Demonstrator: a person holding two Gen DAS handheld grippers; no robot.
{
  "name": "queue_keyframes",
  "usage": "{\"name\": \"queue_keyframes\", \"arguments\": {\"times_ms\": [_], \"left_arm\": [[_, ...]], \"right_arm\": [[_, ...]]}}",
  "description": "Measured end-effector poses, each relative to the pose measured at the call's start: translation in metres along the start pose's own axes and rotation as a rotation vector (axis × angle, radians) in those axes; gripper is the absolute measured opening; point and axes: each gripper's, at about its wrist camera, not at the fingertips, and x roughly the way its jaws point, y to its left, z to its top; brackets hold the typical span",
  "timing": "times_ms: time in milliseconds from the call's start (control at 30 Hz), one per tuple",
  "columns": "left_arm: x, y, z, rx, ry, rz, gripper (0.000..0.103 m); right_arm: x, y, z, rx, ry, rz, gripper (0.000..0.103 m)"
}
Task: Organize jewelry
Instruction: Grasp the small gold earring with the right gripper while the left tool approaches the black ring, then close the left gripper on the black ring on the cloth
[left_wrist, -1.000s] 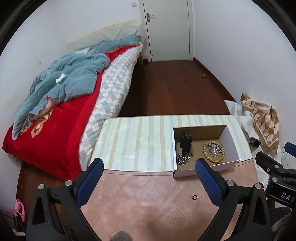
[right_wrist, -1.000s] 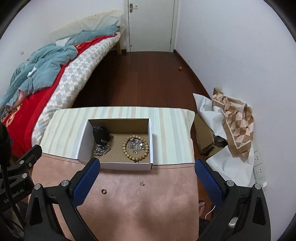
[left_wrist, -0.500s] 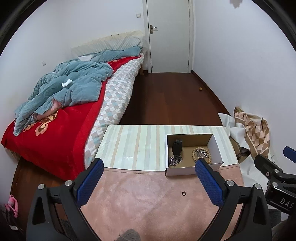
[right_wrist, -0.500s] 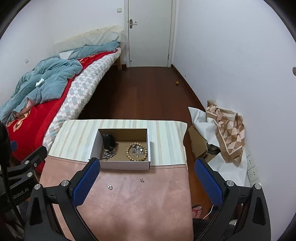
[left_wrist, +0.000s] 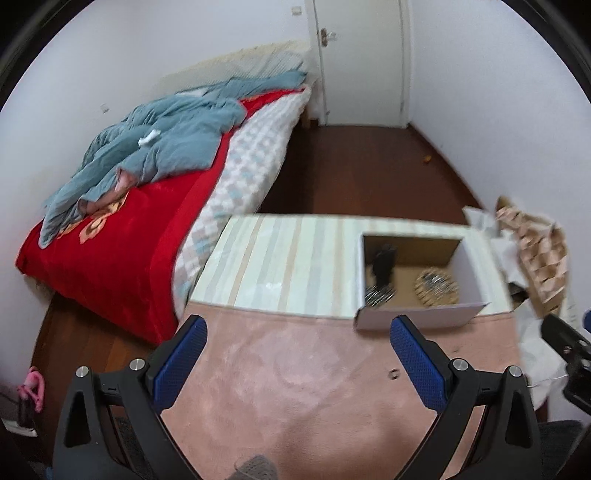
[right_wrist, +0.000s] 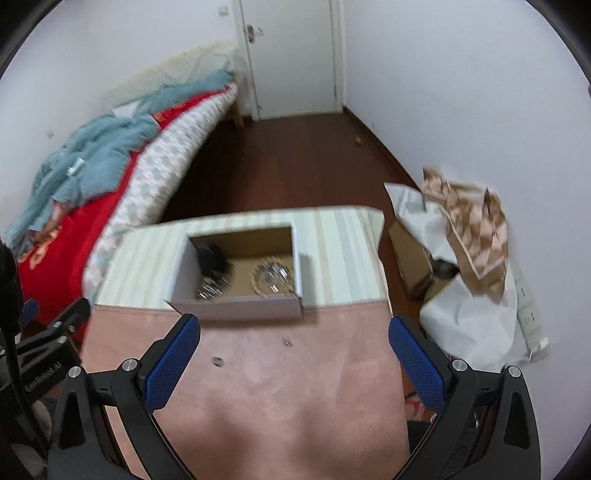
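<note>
**Risk Assessment: Two Small Pieces Outside the Box**

The cardboard box (right_wrist: 236, 280) sits where the striped cloth (right_wrist: 332, 251) meets the pink mat (right_wrist: 273, 398). Inside the box lie a bead bracelet (right_wrist: 272, 277), a silver chain (right_wrist: 211, 288) and a dark item (right_wrist: 211, 256). Two loose pieces rest on the mat, in front of the box: a small ring (right_wrist: 218, 361) and a tiny stud-like piece (right_wrist: 287, 342).

The left gripper (left_wrist: 297, 354) and right gripper (right_wrist: 293, 352) both hover over the mat, fingers spread wide, holding nothing.

Probable failure modes:
- The broad blue pads (right_wrist: 168, 367) may fail to pinch such flat, tiny pieces, pressing them into the soft mat pile.
- A glancing contact may flick either piece off the mat.
- A low approach may nudge the box's front wall.

Both views are blurred; the stud's exact type cannot be determined.
</note>
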Motion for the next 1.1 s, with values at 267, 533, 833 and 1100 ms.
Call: {"name": "queue_keyframes", "arguments": {"times_ms": [267,533,833,1100], "left_arm": [[0.082,-0.027,-0.041,0.033,0.208,0.079,0.101],[0.115,-0.031,-0.063,0.053,0.294,0.075,0.101],[0.123,-0.035,-0.067,0.044,0.318,0.030,0.101],[0.122,-0.075,-0.065,0.093,0.331,-0.087,0.101]], "right_arm": [[0.099,-0.007,-0.038,-0.002,0.124,0.055,0.064],[0.152,0.006,-0.054,-0.048,0.132,0.108,0.040],[0.159,0.021,-0.054,-0.104,0.100,0.100,0.009],[0.128,-0.018,-0.049,0.009,0.071,0.078,0.009]]}}
